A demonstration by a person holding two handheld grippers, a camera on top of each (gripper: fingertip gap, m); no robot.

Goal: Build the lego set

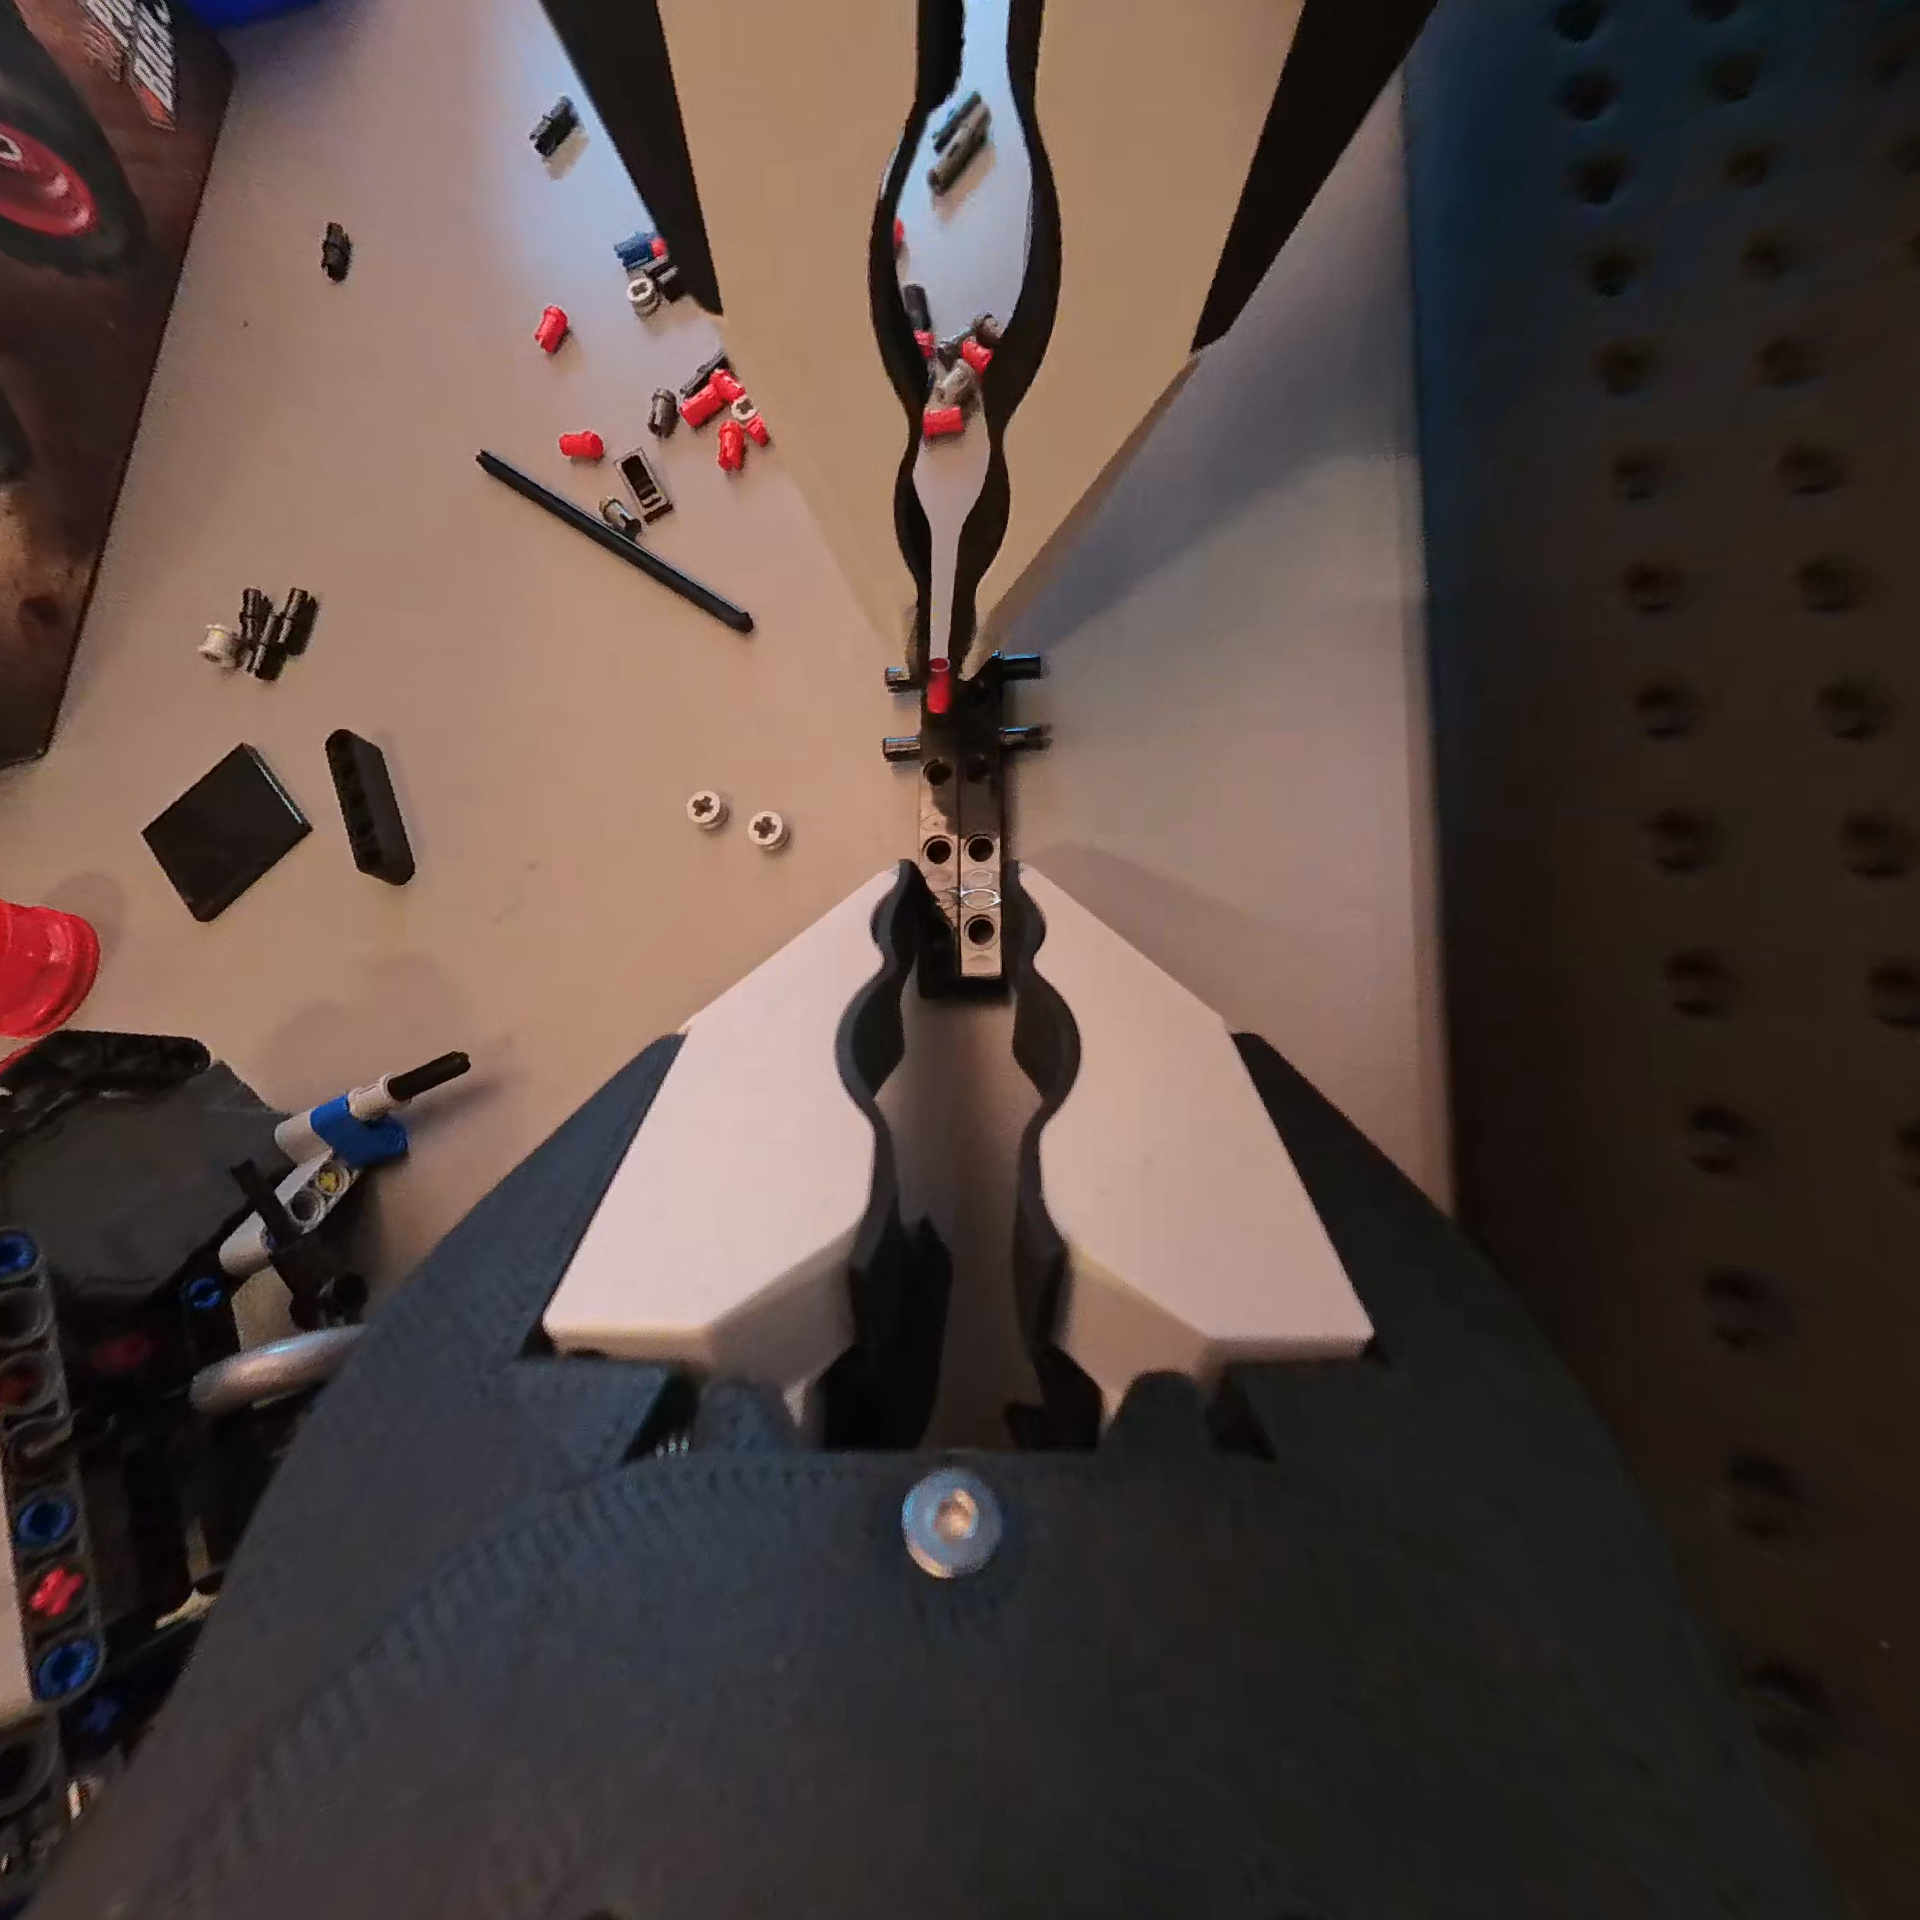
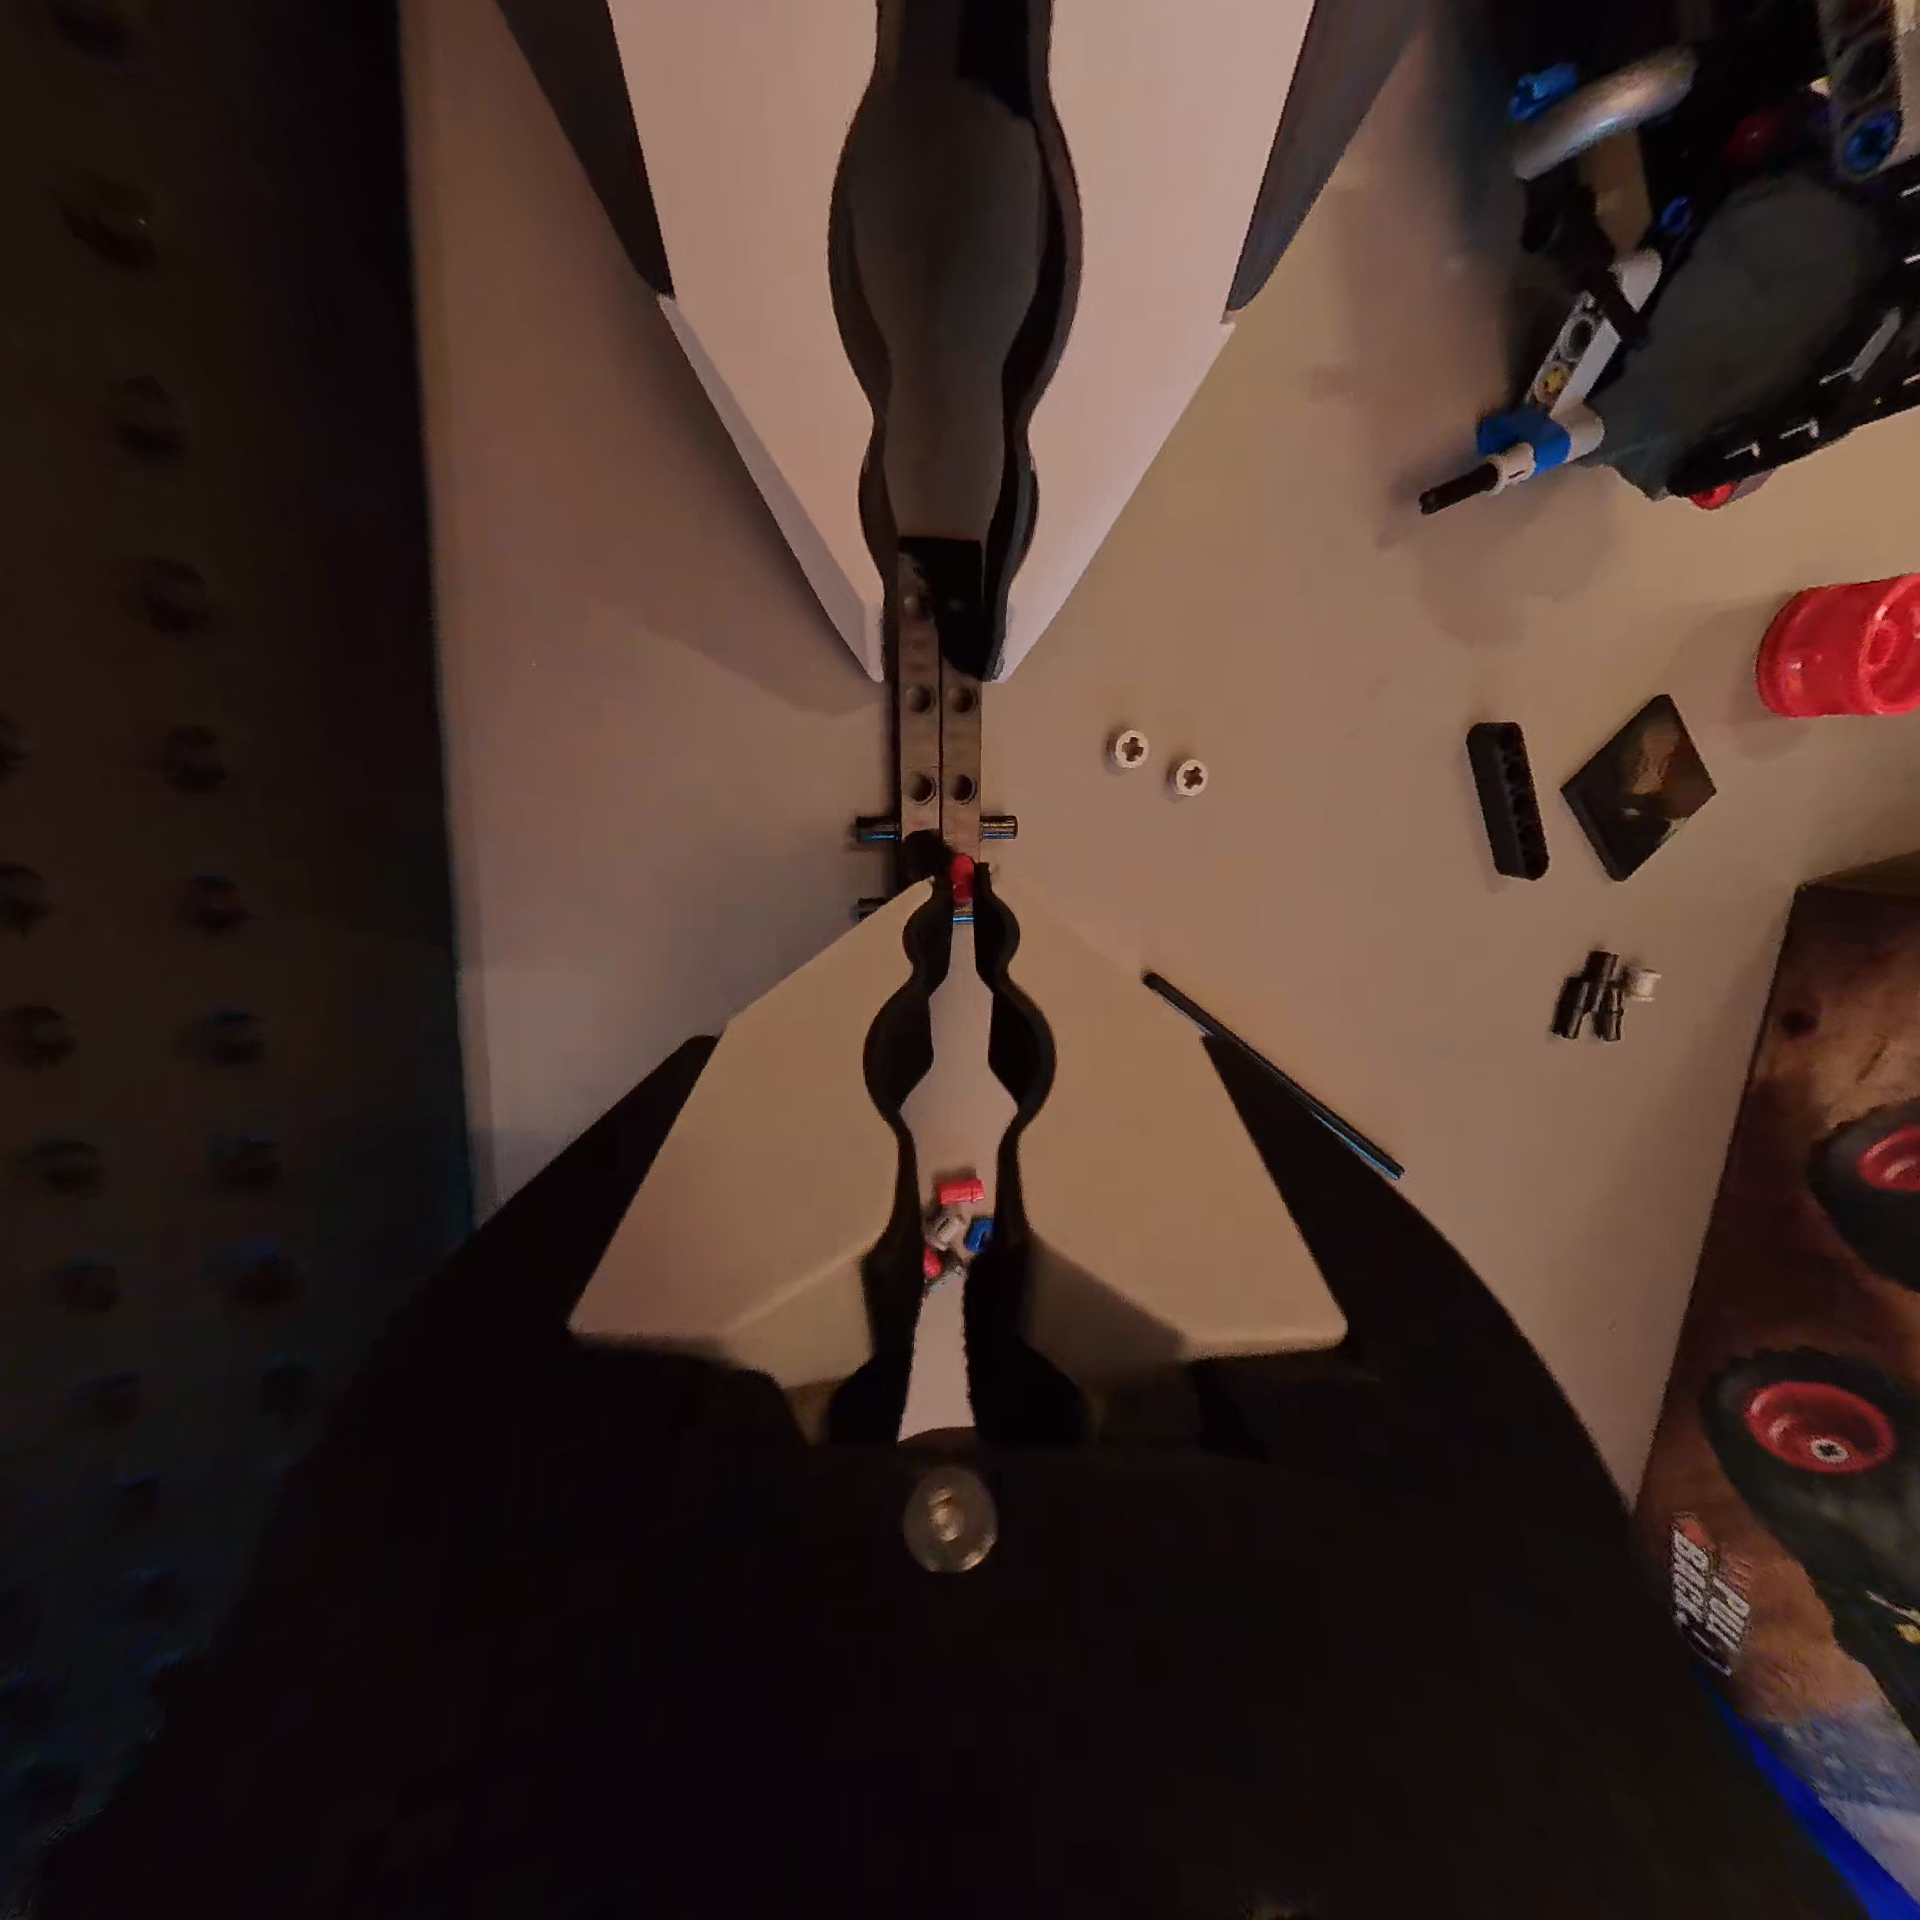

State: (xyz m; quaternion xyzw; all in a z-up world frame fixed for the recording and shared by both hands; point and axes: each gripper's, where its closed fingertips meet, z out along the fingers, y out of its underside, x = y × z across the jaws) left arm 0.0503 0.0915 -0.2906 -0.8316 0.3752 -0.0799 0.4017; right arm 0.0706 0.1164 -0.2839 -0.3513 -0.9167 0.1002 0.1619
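Note:
My left gripper (image 1: 961, 883) is shut on one end of a pair of black beams with holes (image 1: 961, 810), held above the table. Black pins stick out sideways at the beams' far end. My right gripper (image 2: 961, 899) faces it from the opposite side and is shut on a small red pin (image 2: 962, 875), which touches the far end of the beams (image 2: 940, 748). In the left wrist view the red pin (image 1: 940, 686) stands between the right gripper's tips. In the right wrist view the left gripper (image 2: 940, 655) shows at the top.
Loose red, black and grey pins (image 1: 717, 400), a long black axle (image 1: 613, 540), two white bushes (image 1: 738, 819), a black tile (image 1: 227, 831) and a short black beam (image 1: 369, 805) lie on the table. A partly built model (image 2: 1714, 260), a red wheel hub (image 2: 1844, 649) and the set's box (image 2: 1849, 1403) stand nearby. Across from one pair of fingers to the other is roughly 4 cm.

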